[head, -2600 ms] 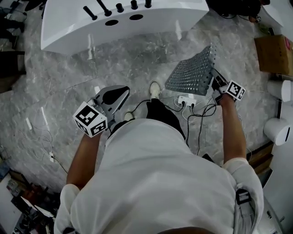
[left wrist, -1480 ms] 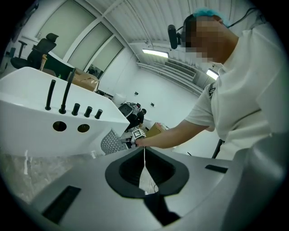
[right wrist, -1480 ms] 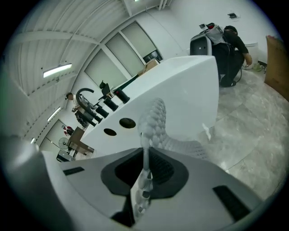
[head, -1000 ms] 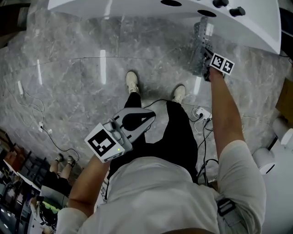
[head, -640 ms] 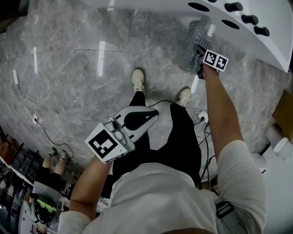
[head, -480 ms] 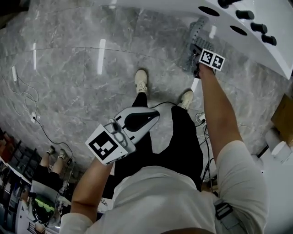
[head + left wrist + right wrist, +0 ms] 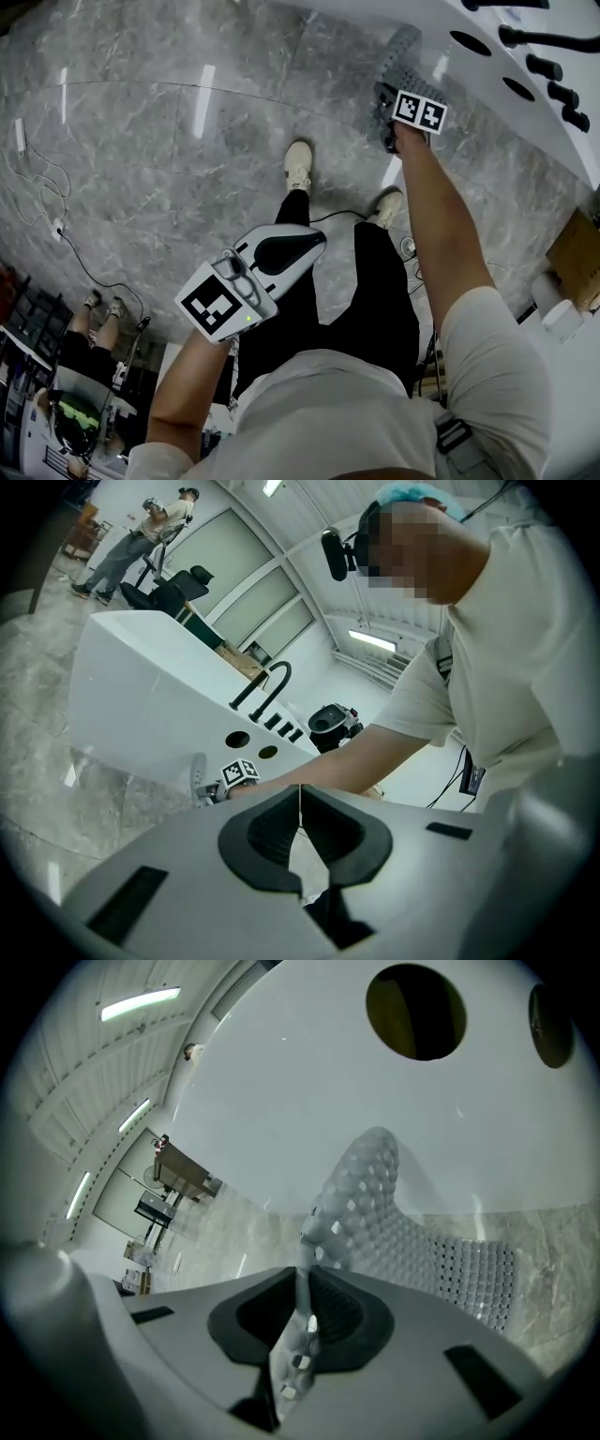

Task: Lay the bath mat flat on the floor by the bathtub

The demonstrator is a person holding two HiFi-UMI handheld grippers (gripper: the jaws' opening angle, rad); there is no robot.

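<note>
My right gripper (image 7: 302, 1283) is clamped on the bath mat (image 7: 412, 1241). Its jaws are closed onto one edge of the mat, and the grey studded sheet runs down between them. From the pinch, the mat rises in a curled hump and then spreads out to the right. There, its perforated part lies low over the grey marble floor (image 7: 169, 141), next to the white bathtub (image 7: 525, 56). The mat is not flat, because the held edge is lifted and folded. I can't tell whether it touches the tub wall.

In the head view, my right arm reaches forward and the mat shows as a narrow strip just under the tub's rim, beyond the marker cube (image 7: 419, 111). Two dark holes (image 7: 415, 1012) in the tub's deck sit above the mat in the right gripper view. A black faucet (image 7: 267, 682) stands on that deck.

My left gripper (image 7: 300, 808) has its jaws together with nothing between them. I hold it low in front of my legs, well apart from the mat, and it points toward the tub.

My two light shoes are on the floor, the left shoe (image 7: 298, 166) and the right shoe (image 7: 386, 206), with the right one nearer the mat. Thin cables (image 7: 37, 187) trail over the floor on the left. A cardboard box (image 7: 574, 258) sits at the right edge.
</note>
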